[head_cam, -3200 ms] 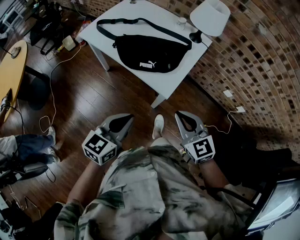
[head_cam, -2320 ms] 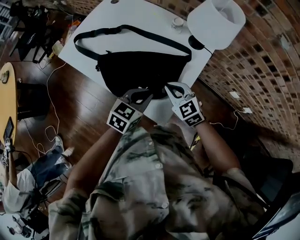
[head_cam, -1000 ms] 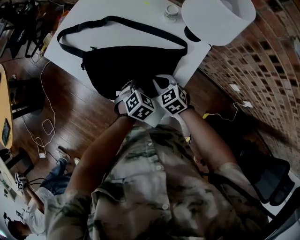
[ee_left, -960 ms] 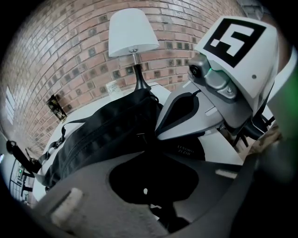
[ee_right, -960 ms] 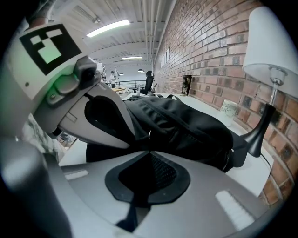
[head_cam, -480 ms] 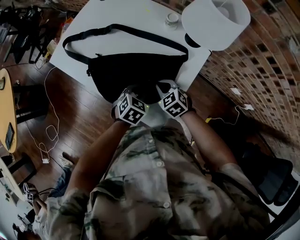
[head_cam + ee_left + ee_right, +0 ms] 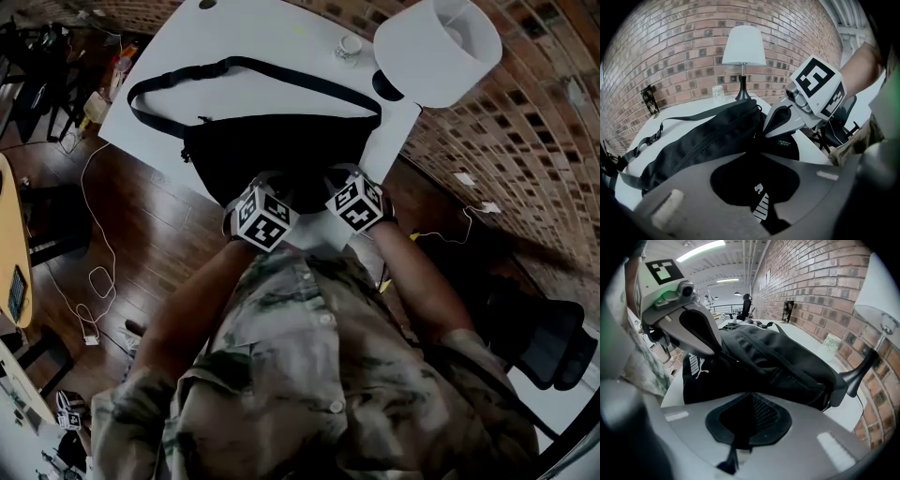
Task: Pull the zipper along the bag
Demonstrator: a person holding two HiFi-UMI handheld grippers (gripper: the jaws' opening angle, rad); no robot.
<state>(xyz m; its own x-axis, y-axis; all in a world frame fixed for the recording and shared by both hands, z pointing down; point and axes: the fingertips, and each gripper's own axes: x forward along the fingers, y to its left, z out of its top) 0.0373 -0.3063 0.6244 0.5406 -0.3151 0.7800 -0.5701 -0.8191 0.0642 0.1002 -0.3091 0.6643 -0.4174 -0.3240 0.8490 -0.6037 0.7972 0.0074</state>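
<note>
A black waist bag (image 7: 281,150) with a white logo lies on the white table (image 7: 178,47), its strap (image 7: 187,75) looped behind it. My left gripper (image 7: 270,184) is at the bag's near edge, shut on the front fabric beside the logo (image 7: 761,206). In the right gripper view its closed tips (image 7: 719,352) press into the bag (image 7: 783,357). My right gripper (image 7: 339,178) is shut at the bag's right end, where the zipper line ends. Its tips (image 7: 764,133) sit by a small tab that looks like the zipper pull. The tips mostly hide the pull.
A white-shaded lamp (image 7: 436,47) stands at the table's far right corner against the brick wall, with a small white cup (image 7: 350,45) beside it. A dark can (image 7: 648,99) stands at the back. Cables lie on the wood floor (image 7: 94,272) on the left.
The person walked up to the table and both grippers came down onto the bag's near edge. Over the last second they have stayed there, shifting only slightly.
</note>
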